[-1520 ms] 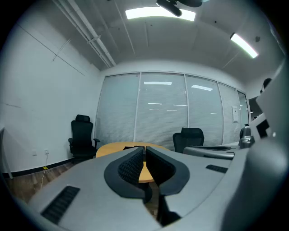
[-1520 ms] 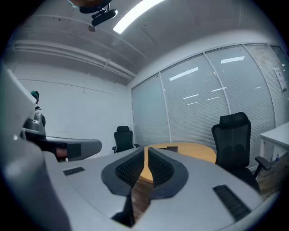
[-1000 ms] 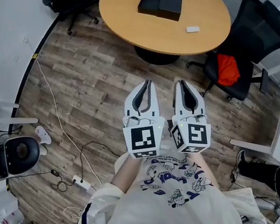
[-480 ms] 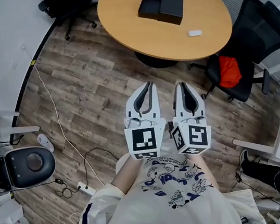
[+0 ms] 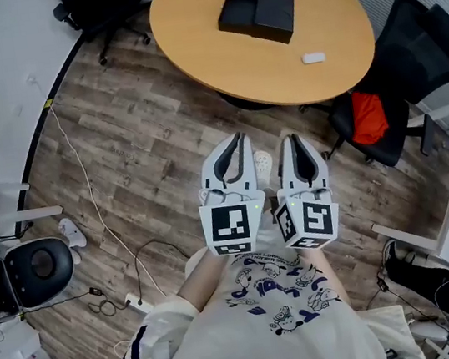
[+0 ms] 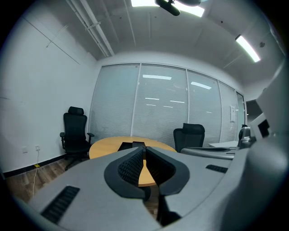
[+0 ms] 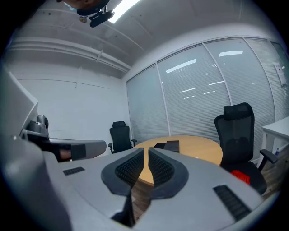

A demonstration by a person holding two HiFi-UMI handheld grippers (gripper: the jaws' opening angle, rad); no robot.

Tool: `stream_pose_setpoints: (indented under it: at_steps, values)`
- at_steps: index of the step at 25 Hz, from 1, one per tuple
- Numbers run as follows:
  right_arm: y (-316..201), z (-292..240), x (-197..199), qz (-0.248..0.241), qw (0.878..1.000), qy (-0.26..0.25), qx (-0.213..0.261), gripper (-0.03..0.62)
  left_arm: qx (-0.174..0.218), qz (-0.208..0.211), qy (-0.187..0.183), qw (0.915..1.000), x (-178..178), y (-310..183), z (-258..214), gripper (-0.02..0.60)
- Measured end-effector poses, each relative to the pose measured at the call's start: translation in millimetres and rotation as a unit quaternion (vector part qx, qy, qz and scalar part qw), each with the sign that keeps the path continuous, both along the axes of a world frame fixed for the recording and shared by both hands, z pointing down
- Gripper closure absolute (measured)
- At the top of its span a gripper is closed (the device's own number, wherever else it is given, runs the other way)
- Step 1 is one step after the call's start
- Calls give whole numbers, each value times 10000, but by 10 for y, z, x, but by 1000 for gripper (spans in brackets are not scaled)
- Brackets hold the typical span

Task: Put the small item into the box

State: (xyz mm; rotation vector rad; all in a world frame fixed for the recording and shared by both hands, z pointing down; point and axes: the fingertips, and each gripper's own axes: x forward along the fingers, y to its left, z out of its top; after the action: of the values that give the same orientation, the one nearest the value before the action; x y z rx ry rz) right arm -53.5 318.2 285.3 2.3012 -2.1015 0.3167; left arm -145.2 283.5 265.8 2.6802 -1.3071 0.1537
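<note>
Wooden floor (image 5: pixel 143 145): seen to have slid down the head view over the last second; an approach on foot is judged to be under way.

Round table (image 5: pixel 212 49), upper centre of frame: now sat lower in the frame and nearer the grippers than a second ago, though still well apart from them.

Left gripper (image 5: pixel 240 136) and right gripper (image 5: pixel 292 133), centre of frame: held side by side, level, aimed at the table. Their place in the frame is unchanged. Both pairs of jaws are pressed together with nothing between them.

Black box (image 5: pixel 257 13), top centre on the table: seen as two dark squares touching. Tray and lid cannot be told apart.

Small item (image 5: pixel 314 57), white: lies on the table's right part, near the edge, apart from the box. It is untouched, so the pick-up is judged not yet begun and the jaws remain to be opened.
</note>
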Motion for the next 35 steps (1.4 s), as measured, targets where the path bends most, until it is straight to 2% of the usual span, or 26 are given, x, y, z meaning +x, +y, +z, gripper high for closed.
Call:
stream_pose_setpoints:
  at_steps: [10, 25, 35]
  values:
    - [-803, -13, 450, -195, 9998, 29, 17, 546, -14, -234, -6, 9997, 408, -741, 11, 551]
    - [-2083, 26, 1427, -603, 9982, 34, -65, 546, -143, -557, -76, 9983, 1389, -1962, 78, 551]
    - [-2484, 238, 1878, -535, 9980, -130, -319, 546, -411, -633, -243, 9968, 1727, -2341, 273, 551]
